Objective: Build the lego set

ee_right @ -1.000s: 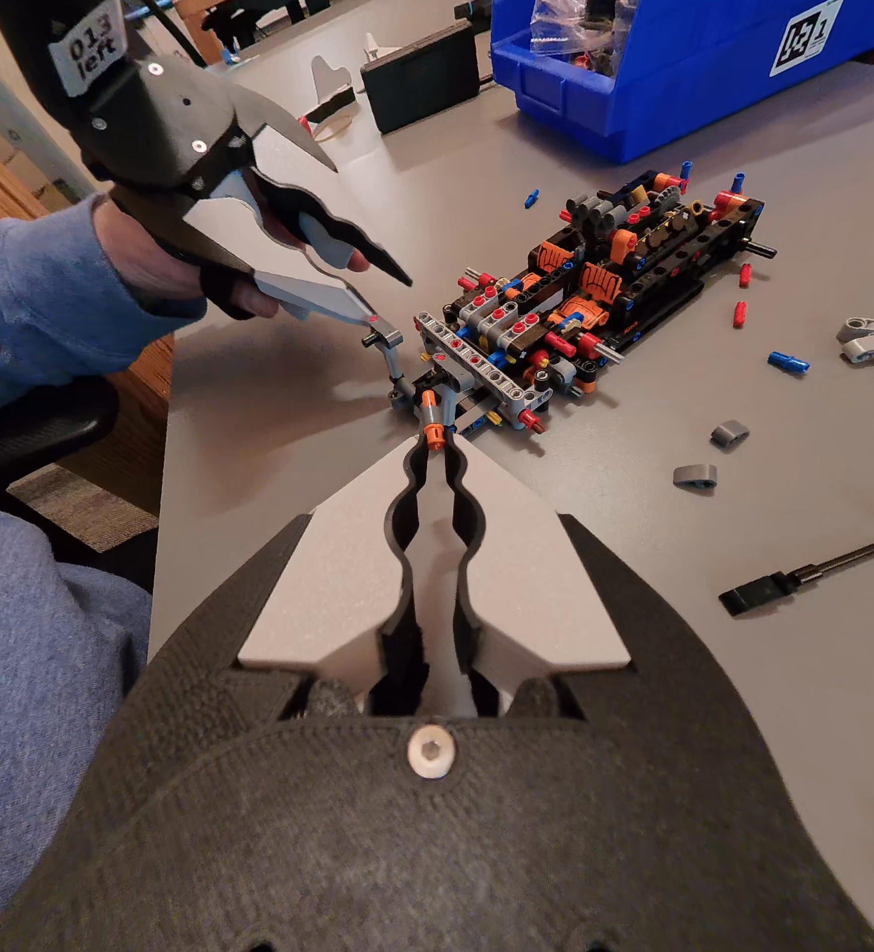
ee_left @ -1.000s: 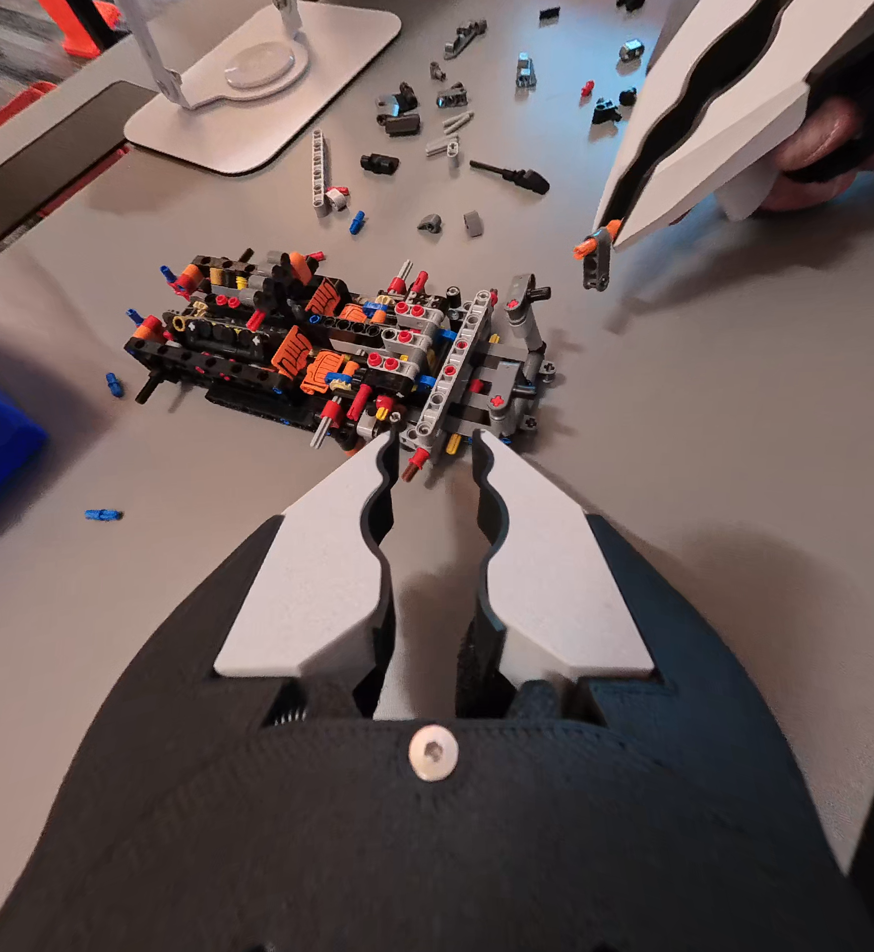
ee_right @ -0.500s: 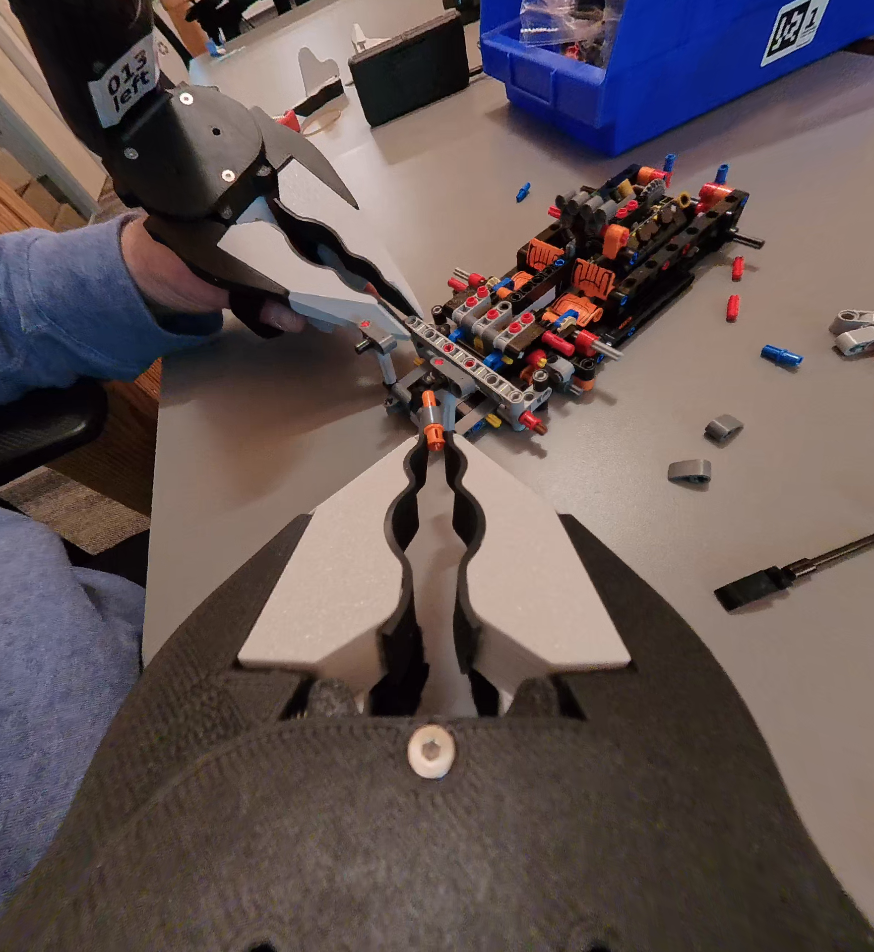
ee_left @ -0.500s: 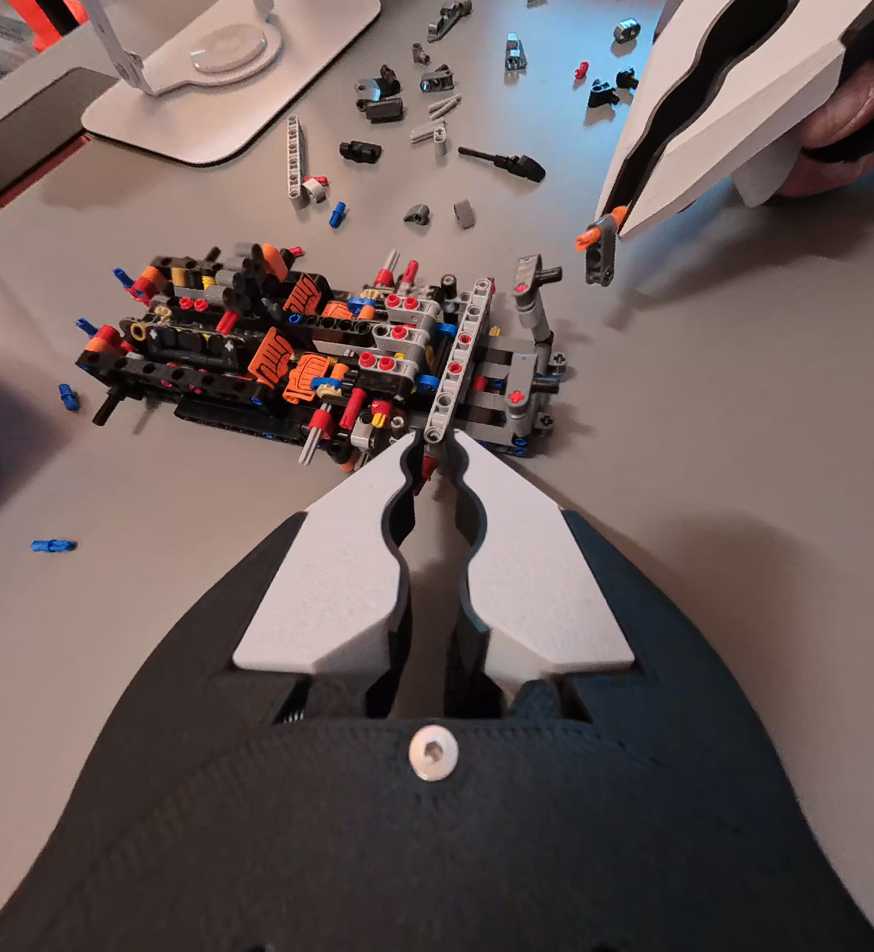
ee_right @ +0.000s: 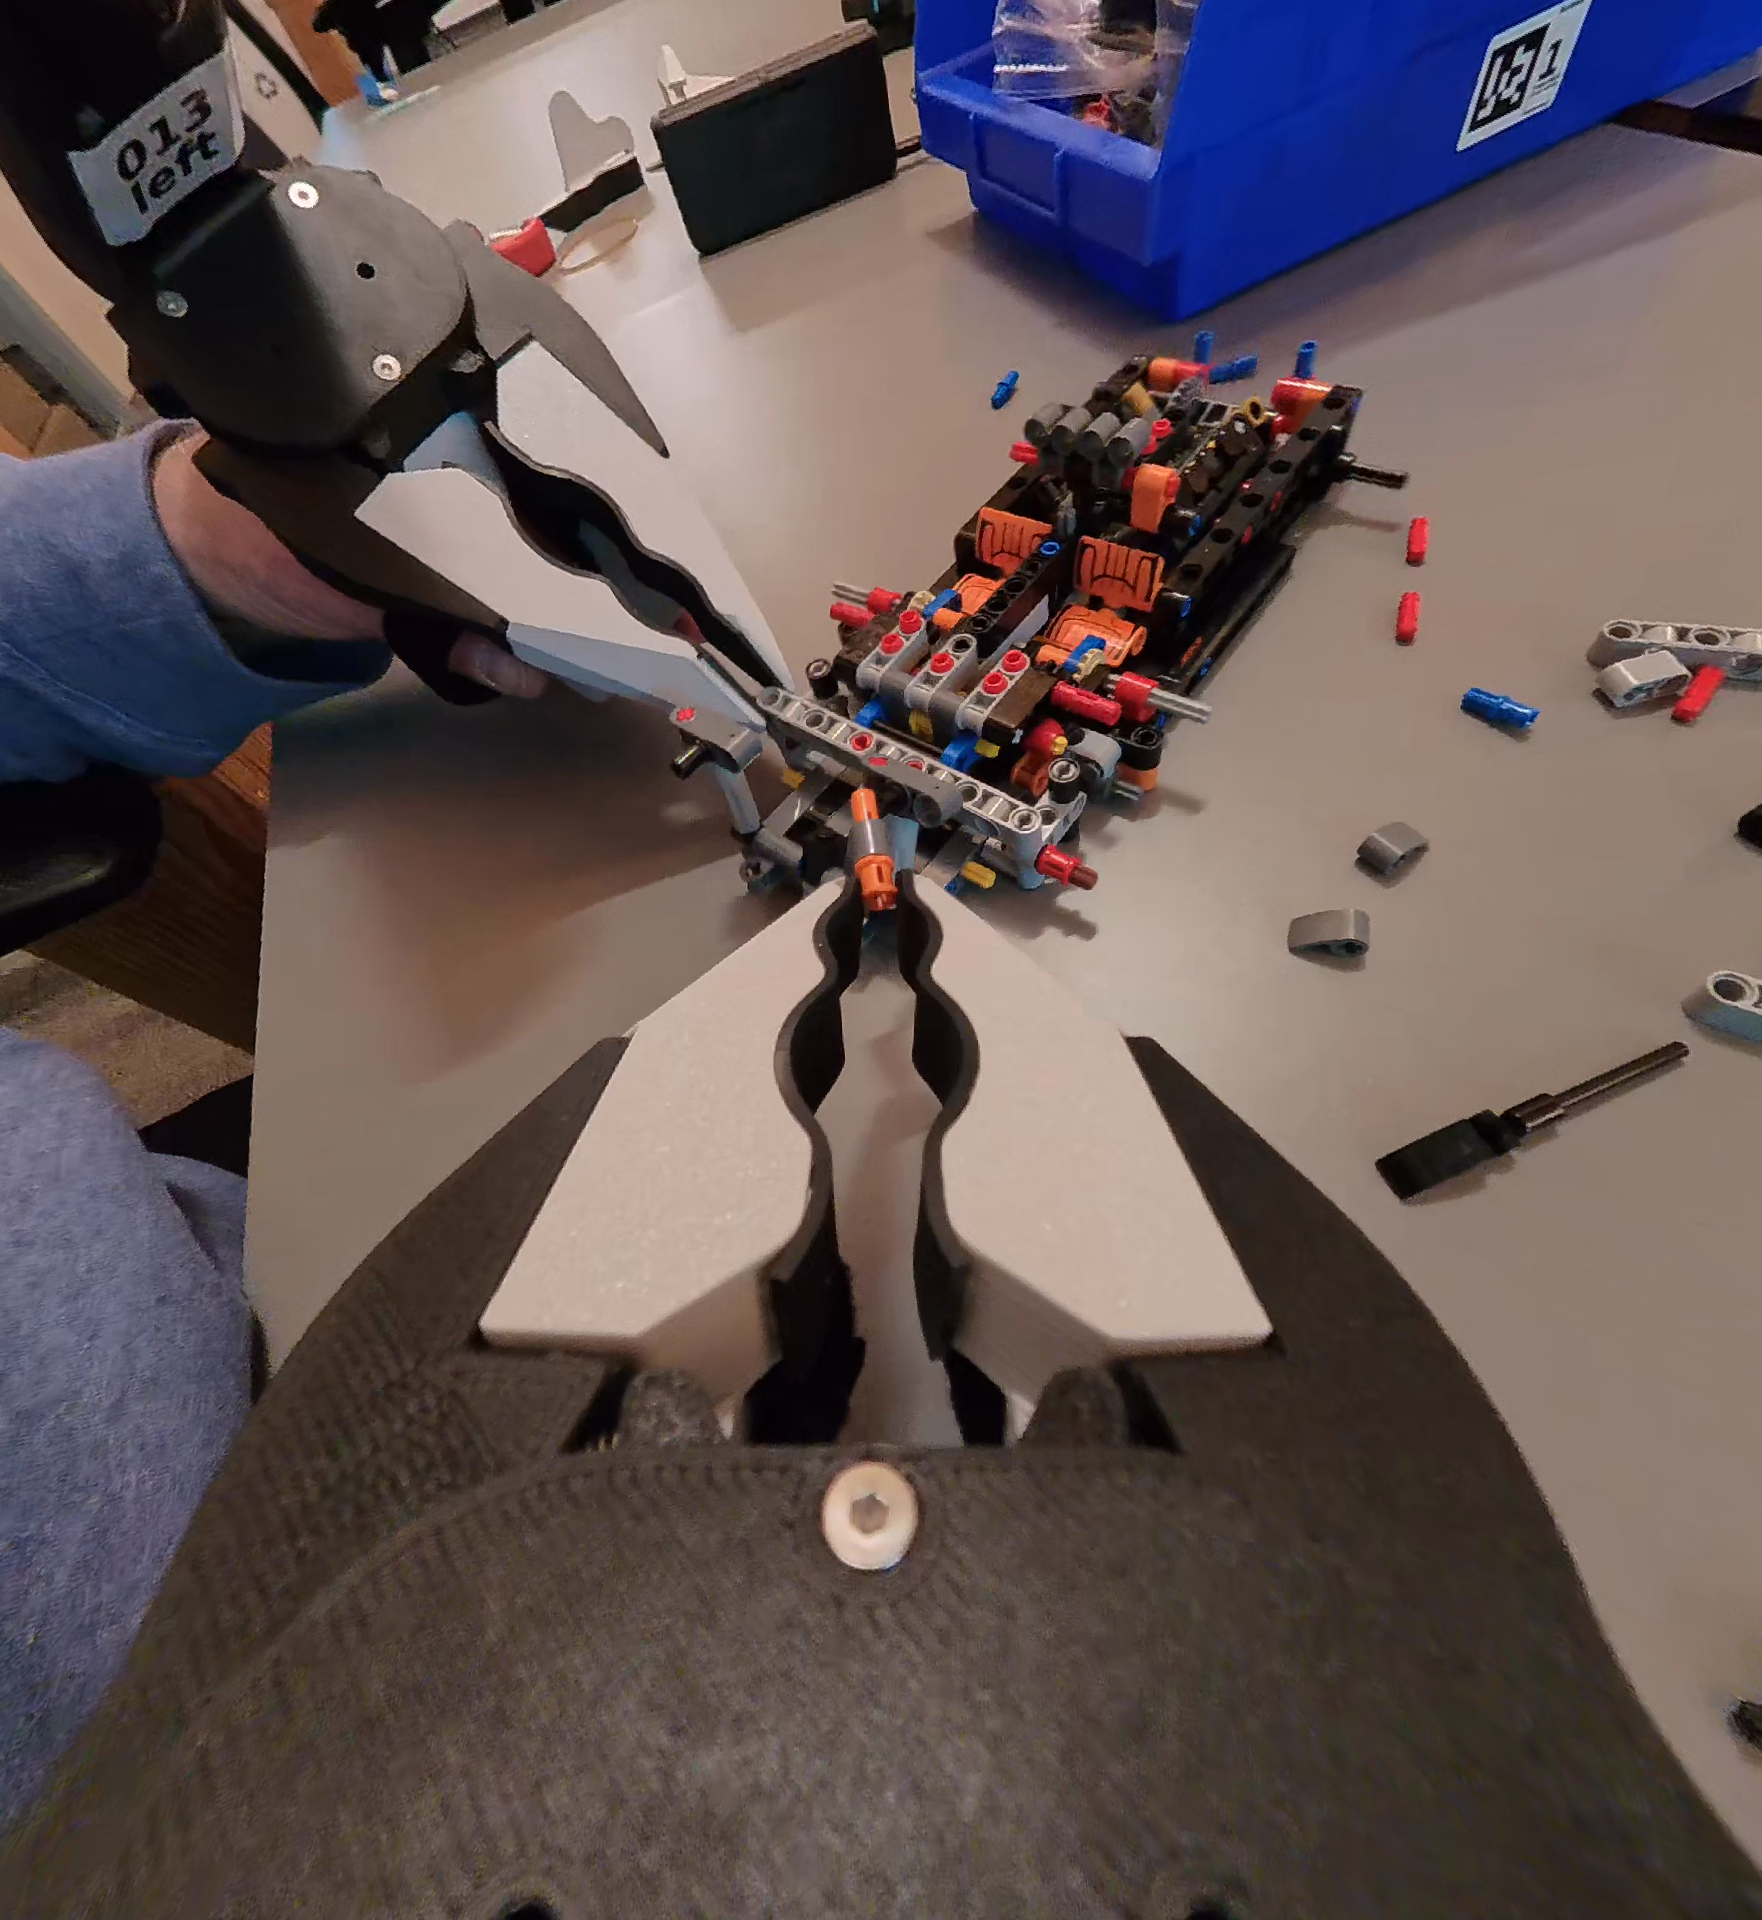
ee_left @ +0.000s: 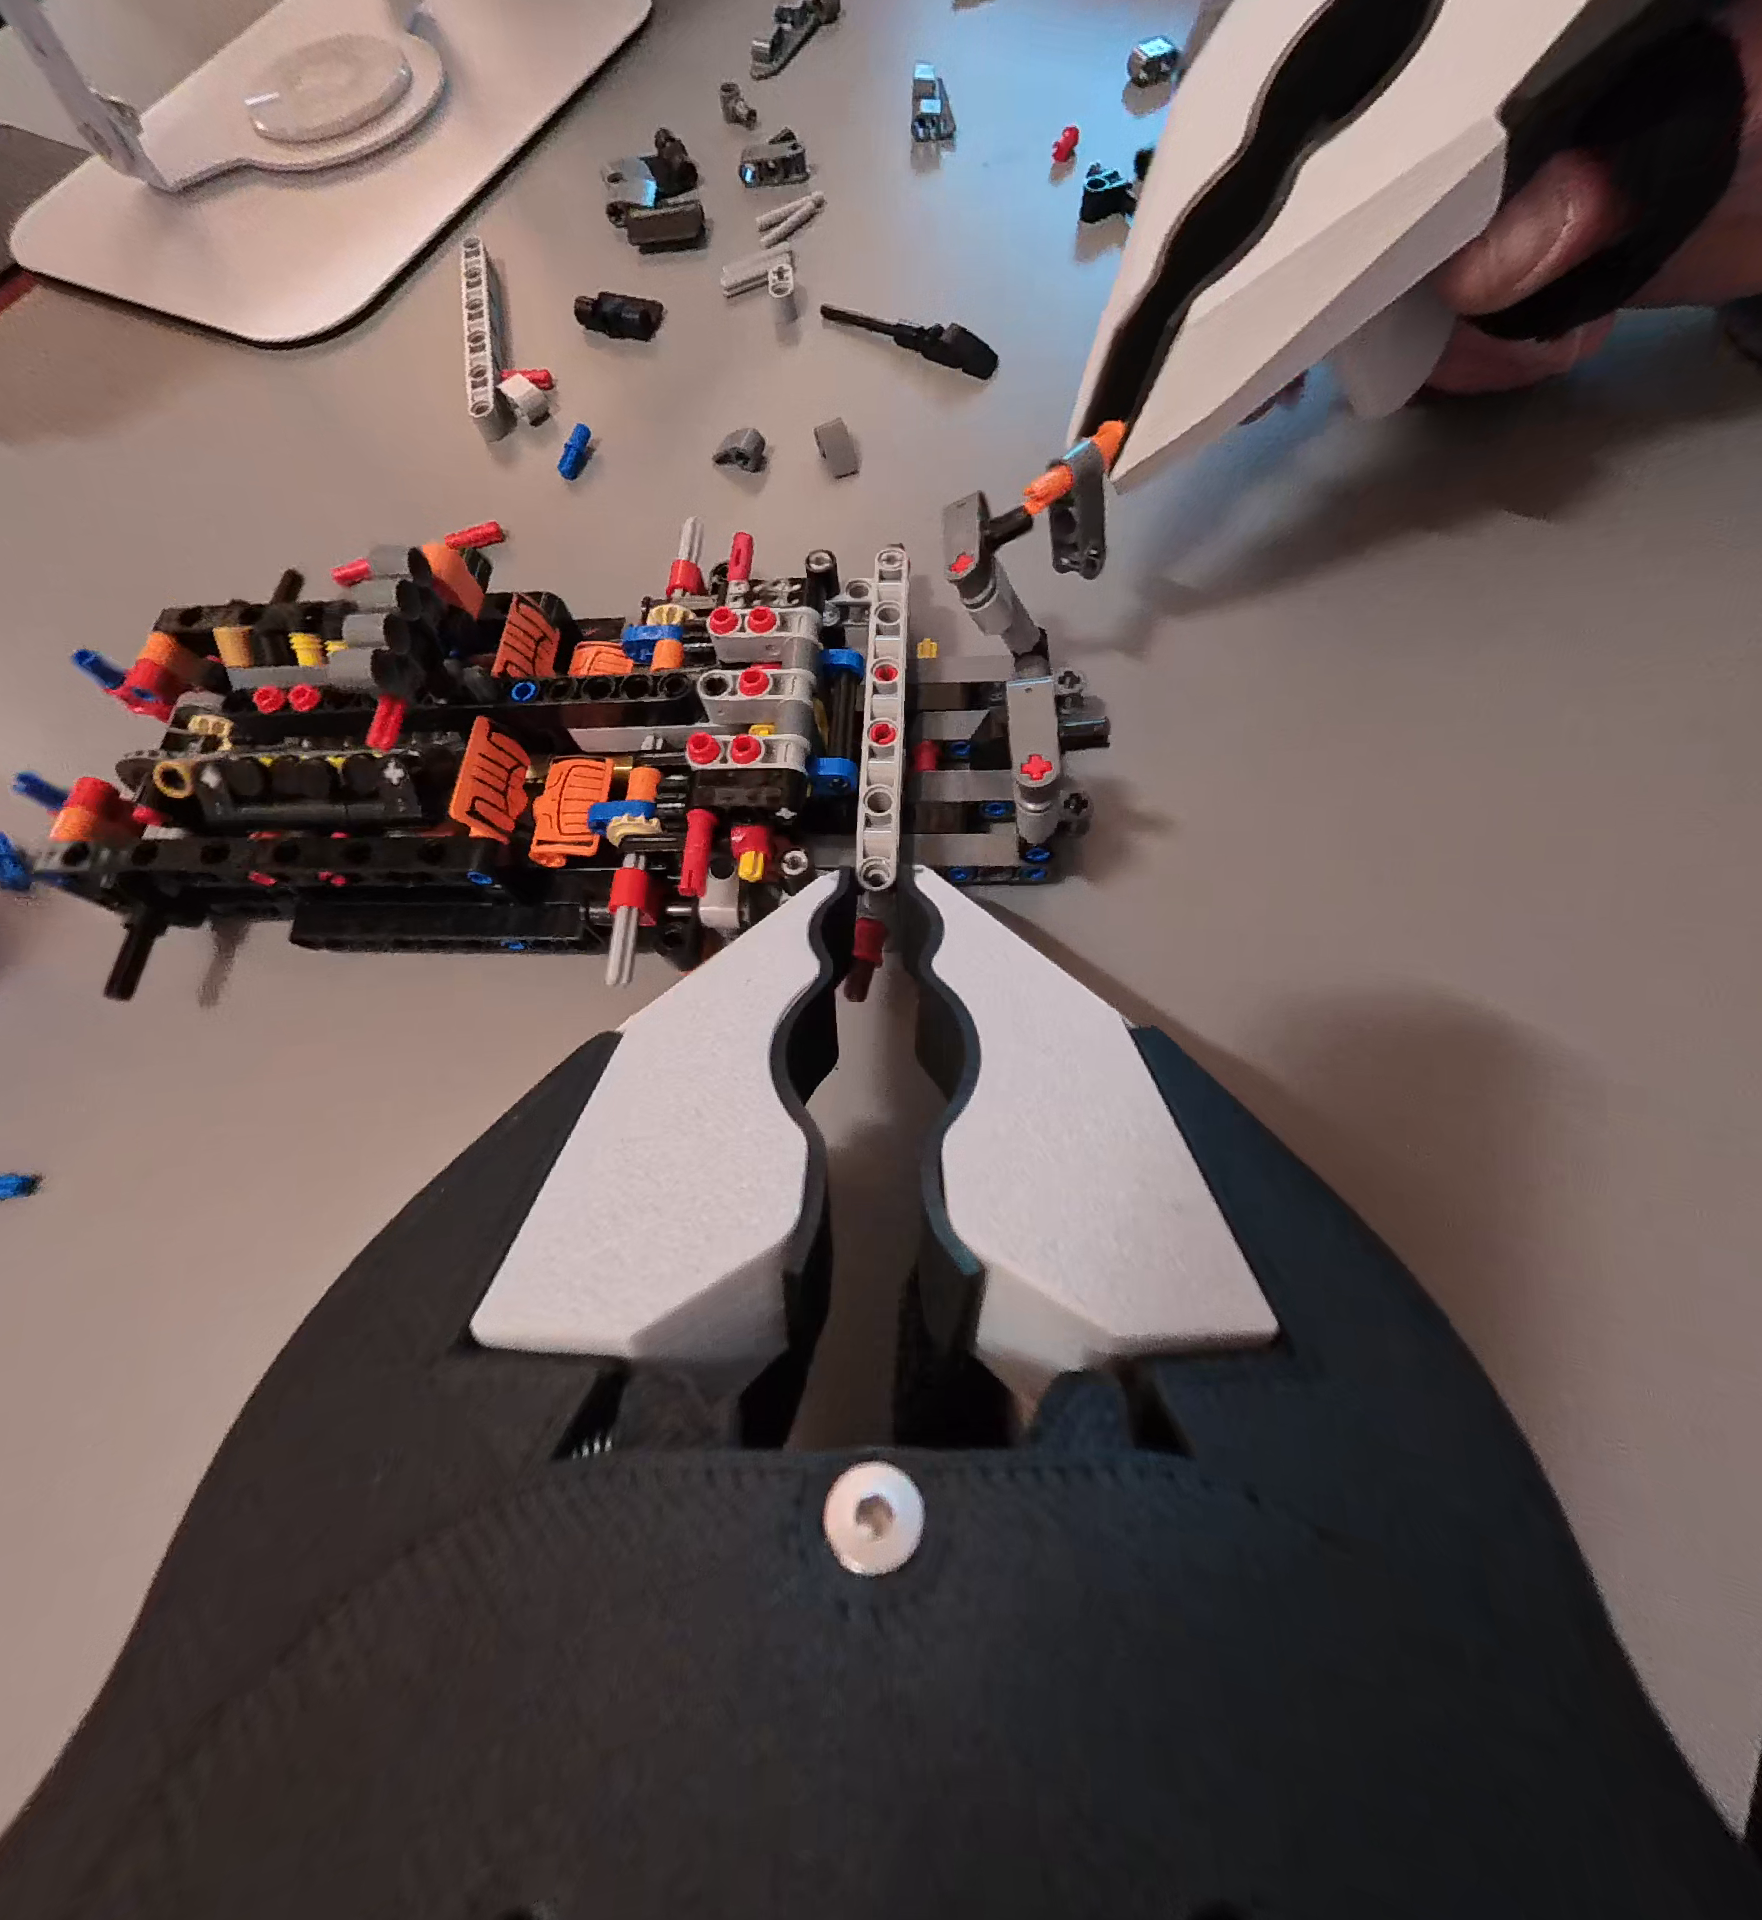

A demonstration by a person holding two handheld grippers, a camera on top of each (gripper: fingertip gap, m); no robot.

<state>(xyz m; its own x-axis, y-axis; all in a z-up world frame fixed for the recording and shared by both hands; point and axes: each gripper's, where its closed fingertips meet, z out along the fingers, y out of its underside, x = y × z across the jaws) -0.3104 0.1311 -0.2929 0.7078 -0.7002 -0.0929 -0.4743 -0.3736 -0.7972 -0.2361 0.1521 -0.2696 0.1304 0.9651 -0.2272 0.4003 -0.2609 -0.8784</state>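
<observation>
Centrally in the left wrist view, the part-built lego chassis [ee_left: 586,758] lay flat on the grey table [ee_left: 1428,935], its long grey cross beam [ee_left: 882,717] nearest your tools. Your left gripper [ee_left: 872,914] had its fingers drawn nearly together on the lower end of that beam, with a red pin [ee_left: 864,951] showing in the narrow gap between them. At the upper right of that frame your right gripper [ee_left: 1100,457] was pinched on a small grey connector with an orange pin [ee_left: 1069,494], held clear of the table and just beside the raised grey link arm [ee_left: 991,592] at the model's end; whether pin and arm touched could not be told.

Judged from these views, the model was light and rigid, but its push-fit joints would part under a sideways load, so you did well to brace it by a stiff beam, not by the orange seats [ee_left: 534,779]. The connector was tiny, hard and smooth, likely to twist in the tips; you were best gripping it across its flat faces.

Loose pieces lay scattered at the top of the frame [ee_left: 783,260], and a blue bin [ee_right: 1324,145] stood upper right in the right wrist view.
</observation>
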